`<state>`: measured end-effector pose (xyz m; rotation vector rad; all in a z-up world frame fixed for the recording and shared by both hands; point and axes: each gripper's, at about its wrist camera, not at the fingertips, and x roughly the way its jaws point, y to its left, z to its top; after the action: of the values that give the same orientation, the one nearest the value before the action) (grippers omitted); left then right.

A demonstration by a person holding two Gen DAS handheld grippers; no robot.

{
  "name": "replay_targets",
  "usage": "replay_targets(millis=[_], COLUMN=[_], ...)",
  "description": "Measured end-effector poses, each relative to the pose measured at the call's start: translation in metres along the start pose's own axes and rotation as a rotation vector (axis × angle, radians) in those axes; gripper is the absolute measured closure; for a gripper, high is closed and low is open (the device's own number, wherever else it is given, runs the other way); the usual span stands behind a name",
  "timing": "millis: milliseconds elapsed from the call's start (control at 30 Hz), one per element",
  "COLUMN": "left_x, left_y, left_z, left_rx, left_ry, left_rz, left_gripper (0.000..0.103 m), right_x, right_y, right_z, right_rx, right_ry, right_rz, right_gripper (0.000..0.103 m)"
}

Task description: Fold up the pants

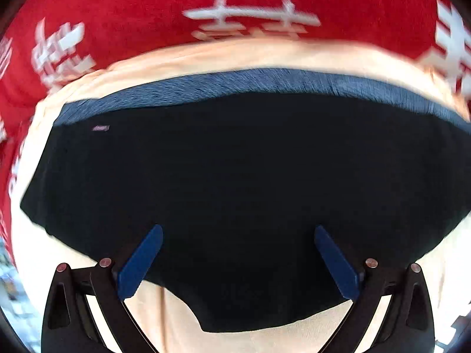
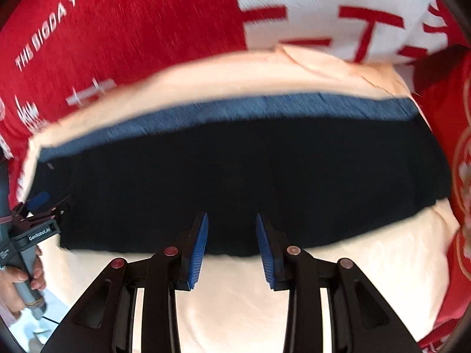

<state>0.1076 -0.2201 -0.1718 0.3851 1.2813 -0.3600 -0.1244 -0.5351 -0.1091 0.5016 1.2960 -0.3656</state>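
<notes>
Pants (image 1: 235,176) of a very dark, near-black cloth lie spread flat across a pale peach sheet (image 1: 235,338), their far edge backed by a strip of blue denim-like fabric (image 1: 265,81). Beyond the sheet, on the far side, is a red cover (image 1: 132,8) printed with large white characters; in the right wrist view it also carries small white lettering on the left. The left tool (image 1: 238,238) hangs above the near part of the pants with its blue pads (image 1: 141,261) spread wide and nothing between them. The right tool (image 2: 232,229) points down at the near edge of the pants, its blue pads (image 2: 198,253) partly apart, with only the cloth showing below the gap and no pinch visible. At the far left of the right wrist view, a hand (image 2: 20,279) grips the grey handle of the left tool (image 2: 44,203), over the left end of the pants. Both views are blurred.
</notes>
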Motion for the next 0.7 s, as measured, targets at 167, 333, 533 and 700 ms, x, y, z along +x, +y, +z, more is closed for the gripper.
replay_targets(millis=[167,333,533,700], left_x=[-0.012,-0.033,-0.046,-0.051], left_y=[-0.011,-0.044,-0.085,-0.122], left_z=[0.011,0.019,0.016,0.019], left_rx=[0.040,0.095,0.113,0.153], left_ry=[0.063,0.052,0.061,0.058], left_rz=[0.018,0.001,-0.036,-0.062], left_gripper=[0.000,0.000,0.000,0.000], right_x=[-0.004,-0.013,-0.018,-0.016], right_y=[-0.044,-0.068,-0.067,-0.082], right_z=[-0.021,-0.047,-0.067,-0.080], right_rx=[0.134,0.286,0.334,0.394], right_ry=[0.043,0.076,0.103,0.110], right_rz=[0.008,0.109,0.149,0.167], right_gripper=[0.065,0.064,0.061,0.061])
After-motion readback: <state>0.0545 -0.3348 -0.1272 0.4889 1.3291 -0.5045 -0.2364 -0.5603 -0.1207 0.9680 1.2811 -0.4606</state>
